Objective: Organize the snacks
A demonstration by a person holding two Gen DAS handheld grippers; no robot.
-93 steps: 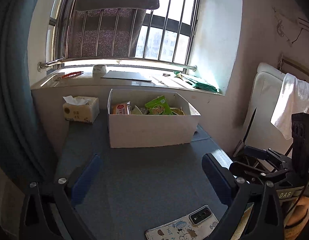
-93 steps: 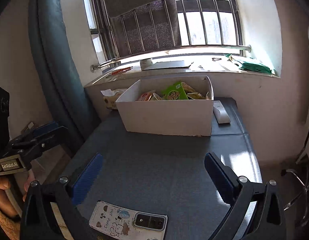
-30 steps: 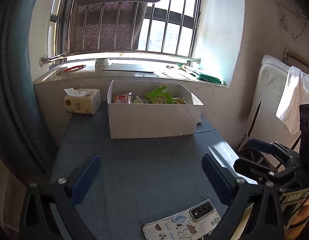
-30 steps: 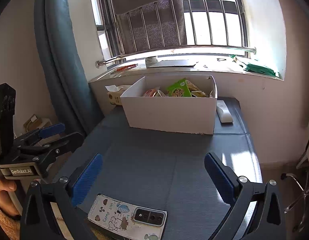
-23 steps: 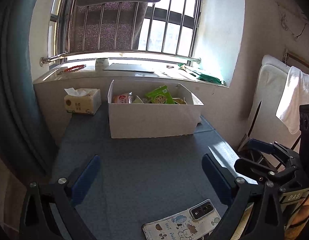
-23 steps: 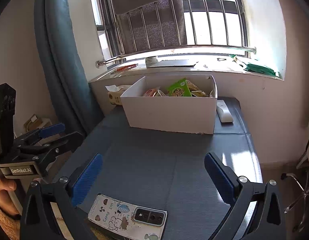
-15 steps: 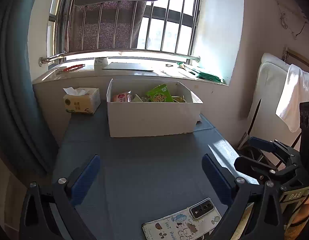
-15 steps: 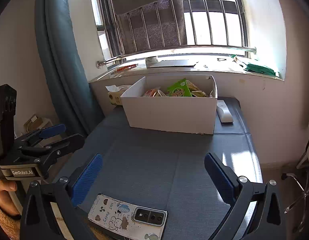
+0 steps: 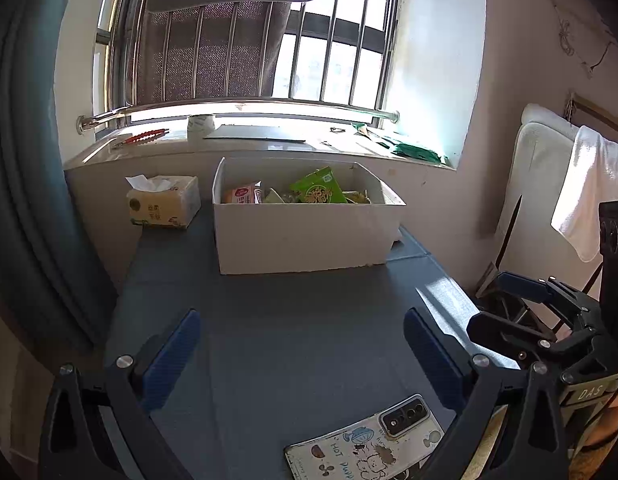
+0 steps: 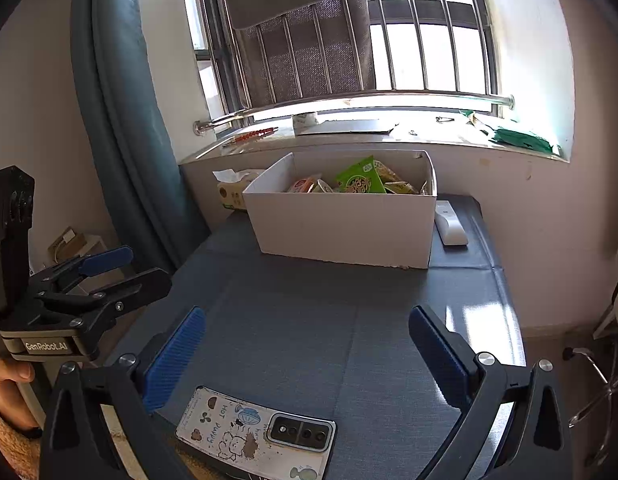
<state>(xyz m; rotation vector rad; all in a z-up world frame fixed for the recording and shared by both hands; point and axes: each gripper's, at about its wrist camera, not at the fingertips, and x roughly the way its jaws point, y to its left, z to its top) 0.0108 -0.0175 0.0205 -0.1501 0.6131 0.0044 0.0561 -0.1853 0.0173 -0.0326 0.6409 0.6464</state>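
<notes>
A white box (image 9: 305,236) of snacks sat at the far end of the grey bench (image 9: 289,328), below the windowsill. A green snack packet (image 9: 319,189) stood upright in the box, a pink packet (image 9: 241,194) beside it. A tissue pack (image 9: 165,202) lay left of the box, a white remote (image 10: 451,222) right of it. Well in front of the box, a phone (image 10: 257,432) lay face down. The left gripper (image 9: 301,354) and right gripper (image 10: 307,356) were both spread wide, holding nothing.
</notes>
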